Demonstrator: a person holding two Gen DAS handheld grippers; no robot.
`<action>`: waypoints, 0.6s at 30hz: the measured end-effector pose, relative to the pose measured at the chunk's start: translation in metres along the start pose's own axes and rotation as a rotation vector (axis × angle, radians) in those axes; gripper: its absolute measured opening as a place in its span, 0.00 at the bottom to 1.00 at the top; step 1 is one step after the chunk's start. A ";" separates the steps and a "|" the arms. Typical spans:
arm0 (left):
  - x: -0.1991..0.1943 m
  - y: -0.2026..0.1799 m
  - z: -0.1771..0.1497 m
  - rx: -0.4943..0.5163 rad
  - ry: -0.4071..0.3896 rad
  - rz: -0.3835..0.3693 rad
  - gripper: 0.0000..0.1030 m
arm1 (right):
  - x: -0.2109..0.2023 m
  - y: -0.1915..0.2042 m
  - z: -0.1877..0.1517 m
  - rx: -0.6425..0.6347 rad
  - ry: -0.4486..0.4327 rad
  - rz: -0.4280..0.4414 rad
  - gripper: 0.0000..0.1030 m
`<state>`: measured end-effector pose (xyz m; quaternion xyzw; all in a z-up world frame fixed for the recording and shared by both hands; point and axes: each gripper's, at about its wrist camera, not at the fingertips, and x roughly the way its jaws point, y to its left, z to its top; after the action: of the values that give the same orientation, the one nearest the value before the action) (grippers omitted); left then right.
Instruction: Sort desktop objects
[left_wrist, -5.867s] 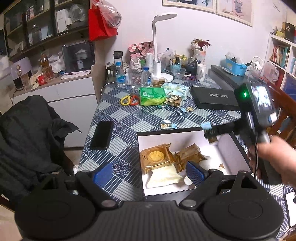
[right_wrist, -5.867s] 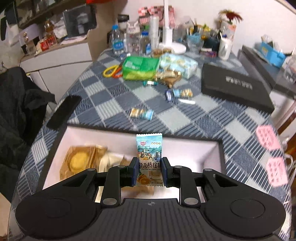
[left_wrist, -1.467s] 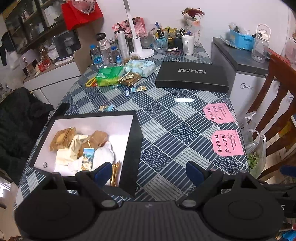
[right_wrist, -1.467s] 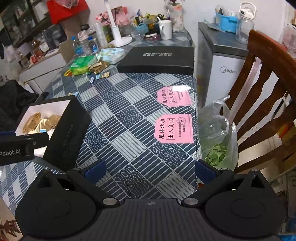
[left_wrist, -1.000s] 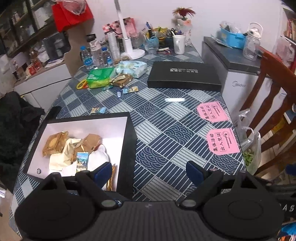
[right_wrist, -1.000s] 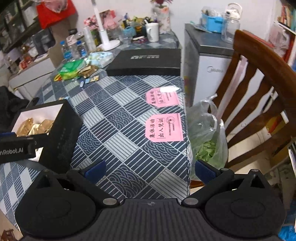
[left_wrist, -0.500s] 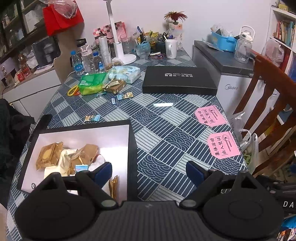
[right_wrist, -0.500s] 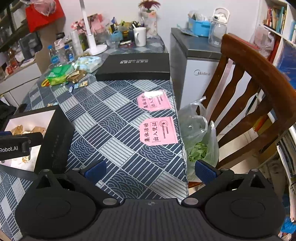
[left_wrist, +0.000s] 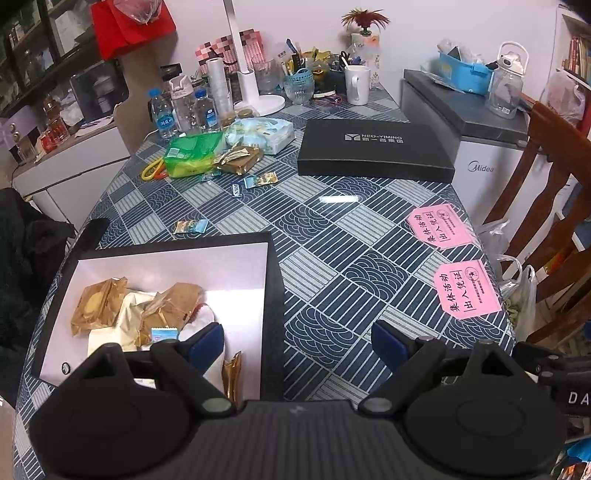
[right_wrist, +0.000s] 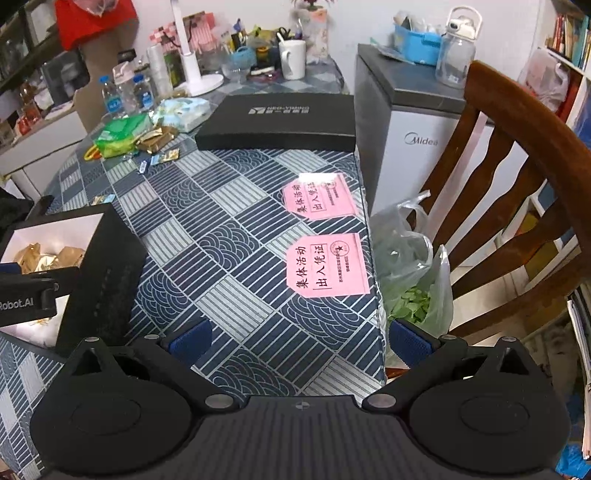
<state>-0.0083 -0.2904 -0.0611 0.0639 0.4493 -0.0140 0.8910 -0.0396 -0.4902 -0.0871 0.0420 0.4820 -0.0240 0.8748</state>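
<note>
The open box (left_wrist: 275, 295) is seen at the near left of the bench (left_wrist: 332, 236), black-walled with a pale floor, and in it lie gold-wrapped pastries (left_wrist: 98, 306), a pale packet and a small blue-topped sachet (left_wrist: 164, 334), heaped together toward its near side. Loose sweets are scattered farther off: one small wrapped sweet (left_wrist: 191, 226) just beyond the far wall of the box, two more (left_wrist: 260, 180) near the far-left clutter, beside a brown foil packet (left_wrist: 240, 159) and a green bag (left_wrist: 192, 153). These wrappers are judged light, soft and crinkly, likely to slip; a hold across the flat middle or on a crimped end would seem surest, with little squeeze, since pastries may crumble. The left tool (left_wrist: 297, 341) is held spread wide with nothing between its fingers, low over the near right corner of the box. The right tool (right_wrist: 299, 341) is likewise wide and empty, over the near right edge of the bench. Whether sorting goes on or is finished cannot be settled, as sweets lie both in and out of the box. Open room is found across the bench middle; two pink slips (right_wrist: 327, 266) lie near the right edge, a flat black lid (left_wrist: 375, 149) at the far right, and a chair (right_wrist: 517, 155) with a plastic bag (right_wrist: 413, 273) stands just past that edge
</note>
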 end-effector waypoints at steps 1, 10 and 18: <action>0.001 -0.001 0.000 -0.001 0.001 0.001 1.00 | 0.003 0.000 0.001 -0.003 0.003 0.002 1.00; 0.010 -0.002 -0.002 -0.014 0.019 -0.005 1.00 | 0.018 0.003 0.003 -0.026 0.029 0.013 1.00; 0.018 0.001 -0.009 -0.023 0.038 -0.007 1.00 | 0.025 0.003 -0.002 -0.021 0.045 0.020 1.00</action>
<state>-0.0043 -0.2881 -0.0806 0.0525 0.4666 -0.0107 0.8829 -0.0272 -0.4870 -0.1089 0.0383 0.5011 -0.0095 0.8645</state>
